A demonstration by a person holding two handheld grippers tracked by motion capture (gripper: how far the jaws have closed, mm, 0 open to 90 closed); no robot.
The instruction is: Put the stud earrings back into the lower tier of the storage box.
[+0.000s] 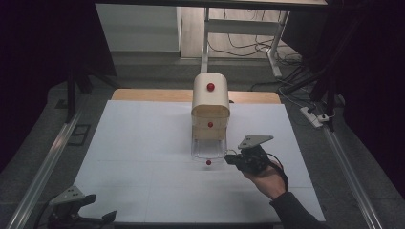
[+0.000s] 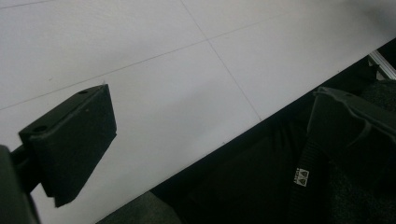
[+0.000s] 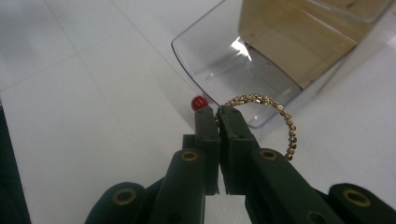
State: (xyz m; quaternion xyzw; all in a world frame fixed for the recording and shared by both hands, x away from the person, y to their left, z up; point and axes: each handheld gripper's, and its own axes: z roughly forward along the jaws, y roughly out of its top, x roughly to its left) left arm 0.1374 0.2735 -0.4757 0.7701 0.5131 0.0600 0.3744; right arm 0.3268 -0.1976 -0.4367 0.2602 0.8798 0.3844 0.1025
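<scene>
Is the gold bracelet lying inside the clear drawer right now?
No, the right tongs hold the gold bracelet pinched at their tips, outside the clear drawer.

White tabletop (image 1: 143, 157) carried a wooden cabinet (image 1: 210, 102) near its far edge, centre, red knob (image 1: 210, 87) on top. Desk legs (image 1: 206, 33), cables (image 1: 248, 47) and power strip (image 1: 313, 117) lay on the floor beyond.

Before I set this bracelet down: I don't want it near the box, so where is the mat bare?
Bare: the white mat left of the wooden box, up to the left gripper. Crowded: around the clear drawer, where the right gripper pinches the bracelet.
</scene>
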